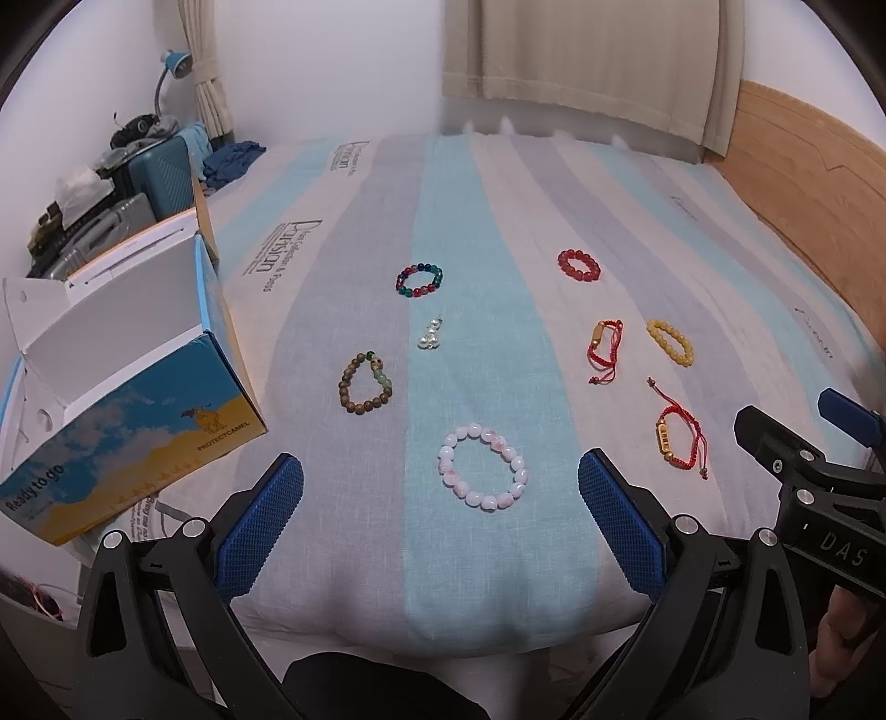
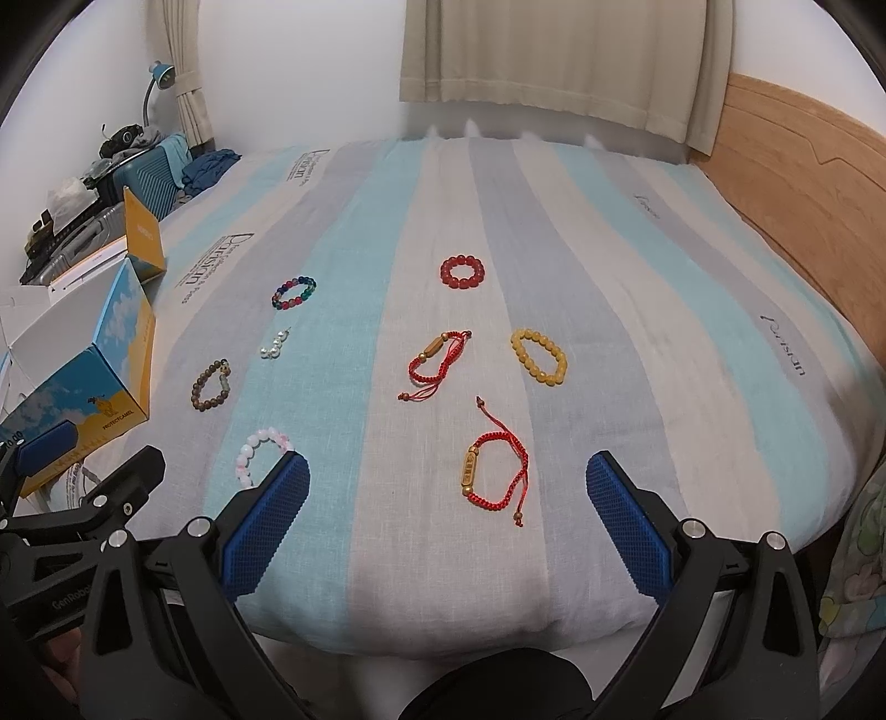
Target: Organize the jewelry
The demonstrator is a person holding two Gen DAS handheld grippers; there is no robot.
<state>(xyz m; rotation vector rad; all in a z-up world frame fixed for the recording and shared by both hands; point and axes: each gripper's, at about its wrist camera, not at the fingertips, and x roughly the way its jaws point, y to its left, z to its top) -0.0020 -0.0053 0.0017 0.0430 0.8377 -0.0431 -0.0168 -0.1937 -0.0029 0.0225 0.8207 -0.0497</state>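
While both claws, left (image 1: 440, 518) and right (image 2: 447, 512), gape empty, one finger (image 2: 266, 523) half-hides the pink bracelet (image 2: 256, 451).

Striped bed (image 1: 470, 554), wooden headboard (image 1: 803, 166), beige curtains (image 1: 592, 50), white walls.

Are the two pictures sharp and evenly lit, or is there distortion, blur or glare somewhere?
Left wrist view: soft even light, no glare; fisheye bends the bed and headboard, corners black; pink bracelet sharp. Right wrist view: same bending and dark corners; red cord bracelet sharp, only faint shadows.
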